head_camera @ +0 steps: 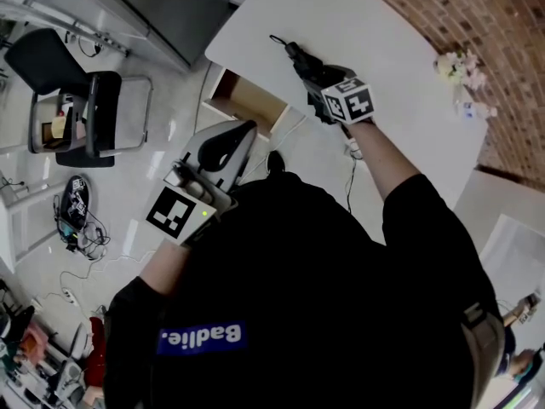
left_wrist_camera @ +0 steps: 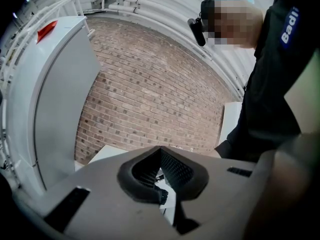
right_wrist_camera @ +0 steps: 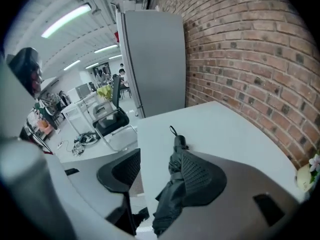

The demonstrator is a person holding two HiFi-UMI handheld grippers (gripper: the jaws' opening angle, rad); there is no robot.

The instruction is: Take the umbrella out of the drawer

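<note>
A folded black umbrella [head_camera: 294,54] lies on the white table [head_camera: 383,24], its strap loop pointing away from me. My right gripper [head_camera: 308,68] hovers just over its near end. In the right gripper view the umbrella [right_wrist_camera: 175,166] stretches along the table [right_wrist_camera: 230,129] beside the right pad. The right gripper [right_wrist_camera: 160,159] is open, its jaws wide apart and the left pad well off the umbrella. The drawer [head_camera: 251,100] stands pulled open under the table's edge and shows a bare wooden bottom. My left gripper [head_camera: 243,135] hangs in front of the drawer. In its own view the left gripper [left_wrist_camera: 160,151] has its pad tips together with nothing between them.
A black office chair [head_camera: 85,113] stands on the floor to the left, with cables [head_camera: 81,228] near it. A tall grey cabinet [right_wrist_camera: 155,59] rises behind the table against the brick wall [right_wrist_camera: 240,59]. Pale flowers [head_camera: 460,66] sit at the table's far right.
</note>
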